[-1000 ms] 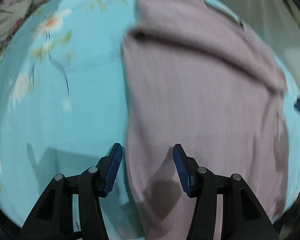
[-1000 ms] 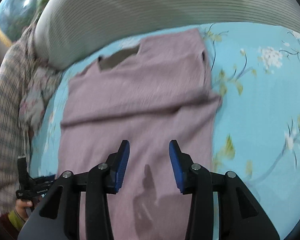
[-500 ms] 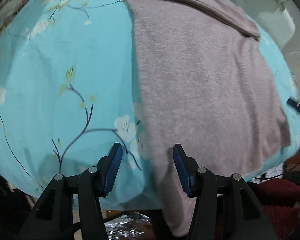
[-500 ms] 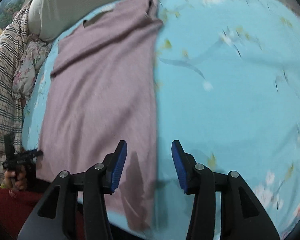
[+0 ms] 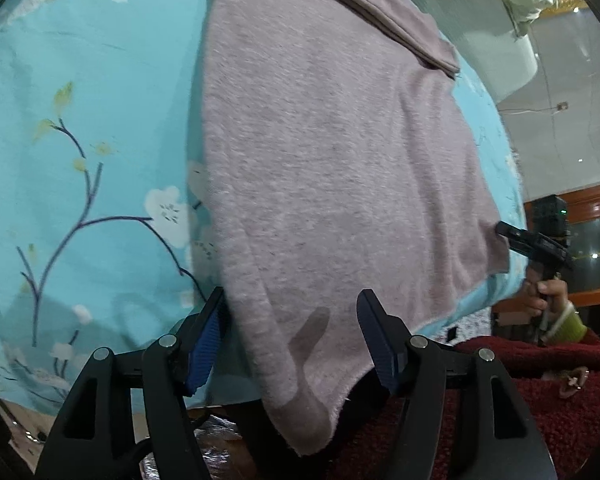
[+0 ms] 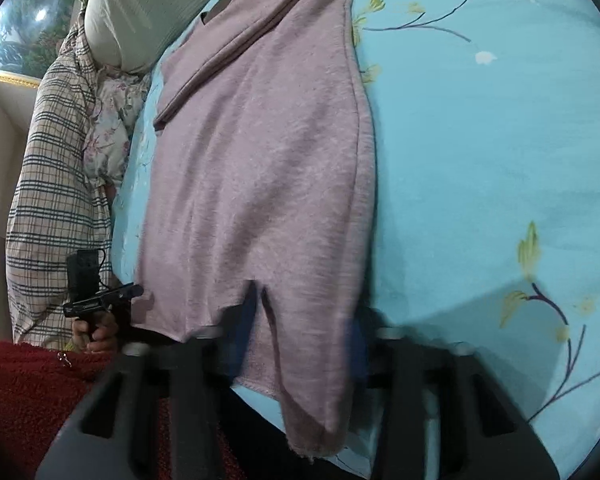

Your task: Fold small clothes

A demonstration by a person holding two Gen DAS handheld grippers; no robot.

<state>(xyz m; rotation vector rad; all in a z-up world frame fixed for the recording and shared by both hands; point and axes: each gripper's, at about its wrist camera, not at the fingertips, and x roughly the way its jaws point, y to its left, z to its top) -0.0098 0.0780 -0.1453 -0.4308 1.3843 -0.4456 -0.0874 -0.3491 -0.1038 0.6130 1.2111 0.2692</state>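
A mauve knit garment (image 5: pixel 324 152) lies flat on a light blue floral bed sheet (image 5: pixel 80 120), its sleeves folded across the far end. Its near hem hangs over the bed's front edge. My left gripper (image 5: pixel 292 336) is open, its blue pads either side of the hem's left corner (image 5: pixel 300 400). In the right wrist view the garment (image 6: pixel 268 168) drapes over my right gripper (image 6: pixel 296 344), which is open around the hem's right corner; its fingers are blurred and partly hidden by cloth. Each gripper shows small in the other view, the right (image 5: pixel 536 244) and the left (image 6: pixel 100 300).
A striped grey pillow (image 6: pixel 148 4), a plaid cloth (image 6: pixel 52 184) and a floral cloth (image 6: pixel 108 120) lie at the far left of the bed. The person's red fleece clothing (image 5: pixel 540 392) fills the near edge. Wooden furniture (image 5: pixel 592 216) stands at the right.
Both grippers have pulled back from over the garment's middle to the near hem at the bed's front edge, and now straddle its two corners. The garment has not moved.
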